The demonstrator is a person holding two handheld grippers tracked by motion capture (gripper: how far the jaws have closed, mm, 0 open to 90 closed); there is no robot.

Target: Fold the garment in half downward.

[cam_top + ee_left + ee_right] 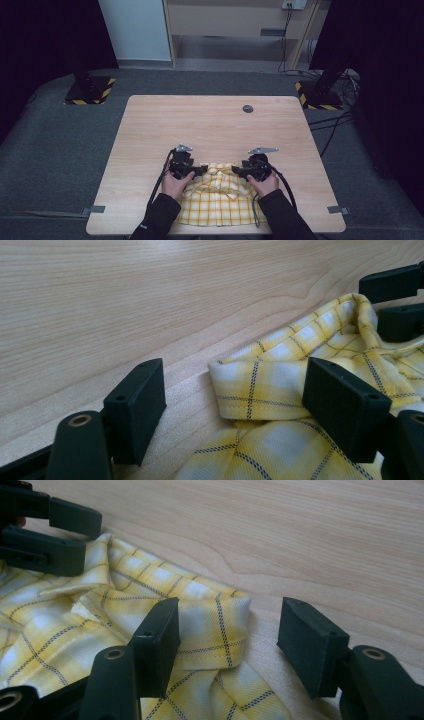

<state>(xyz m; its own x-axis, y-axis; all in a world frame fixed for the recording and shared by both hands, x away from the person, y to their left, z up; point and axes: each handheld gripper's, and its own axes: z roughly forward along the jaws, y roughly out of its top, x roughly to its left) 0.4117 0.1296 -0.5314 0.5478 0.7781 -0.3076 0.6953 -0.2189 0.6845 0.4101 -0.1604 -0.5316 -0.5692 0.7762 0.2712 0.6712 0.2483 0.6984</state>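
Note:
A yellow plaid cloth (215,200) lies crumpled at the near middle of the wooden table (210,125). My left gripper (200,170) lies low at the cloth's far left corner and my right gripper (237,171) at its far right corner, tips facing each other. In the left gripper view the left gripper (232,375) is open, with a folded, stitched corner of the cloth (255,385) between its jaws; the left pad is clear of the fabric. In the right gripper view the right gripper (231,610) is open around the other folded corner (215,620), right pad apart from it.
A small round grommet (248,108) sits near the table's far edge. Two stands with yellow-black striped bases (90,90) (320,95) flank the far corners, with cables (330,130) on the floor at right. The person's dark sleeves (160,215) come in from the near edge.

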